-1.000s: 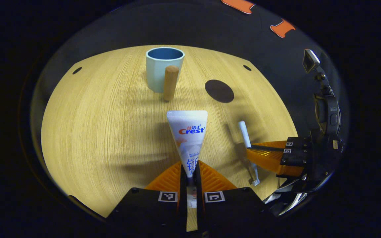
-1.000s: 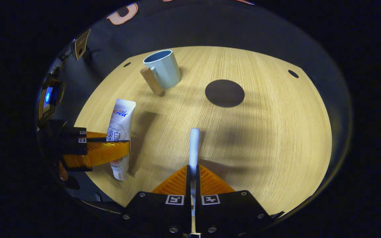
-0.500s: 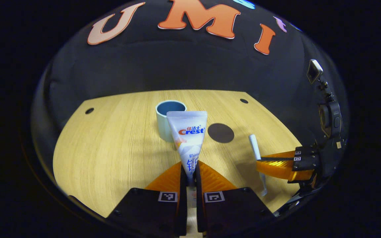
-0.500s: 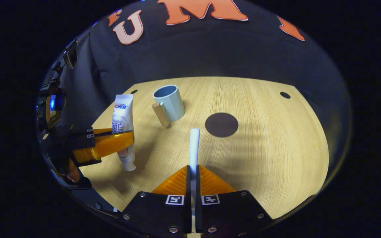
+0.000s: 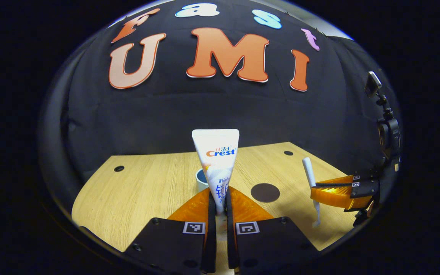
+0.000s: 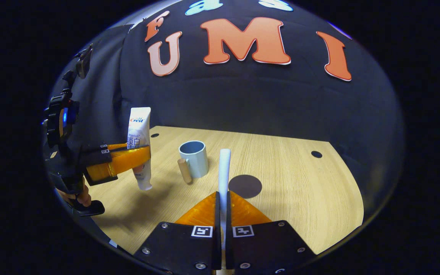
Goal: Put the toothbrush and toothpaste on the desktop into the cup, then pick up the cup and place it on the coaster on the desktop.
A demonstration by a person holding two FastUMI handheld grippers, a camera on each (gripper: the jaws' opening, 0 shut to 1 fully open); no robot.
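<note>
- Toothpaste (image 5: 216, 160) is pinched between both fingers of your left gripper (image 5: 220, 202); the tube stands upright, flat crimped end up, with the fingers pressed on its lower half.
- In the right gripper view, your left gripper (image 6: 128, 162) is at the left edge, raised off the table (image 6: 300, 191). The toothpaste (image 6: 139, 145) hangs through it with the cap end down, clear of the wood.
- Toothbrush (image 6: 224, 170) is pinched between both fingers of your right gripper (image 6: 222, 206). Its white handle points up and away from the camera.
- In the left gripper view, your right gripper (image 5: 329, 189) is at the right edge with the toothbrush (image 5: 311, 187) held near upright, bristle end down. You cannot tell from this view whether the bristles touch the table (image 5: 147, 187).
- Cup (image 6: 194, 158), pale blue with a wooden peg handle (image 6: 184, 170), stands upright on the table towards the far left of centre. In the left gripper view the cup (image 5: 202, 179) is partly hidden behind the toothpaste.
- Coaster (image 6: 245, 186), a dark round disc, lies flat on the table just right of the cup and apart from it. In the left gripper view the coaster (image 5: 265, 192) lies between your two grippers.
- Fingers of a hand (image 6: 80, 198) show below your left gripper in the right gripper view.
</note>
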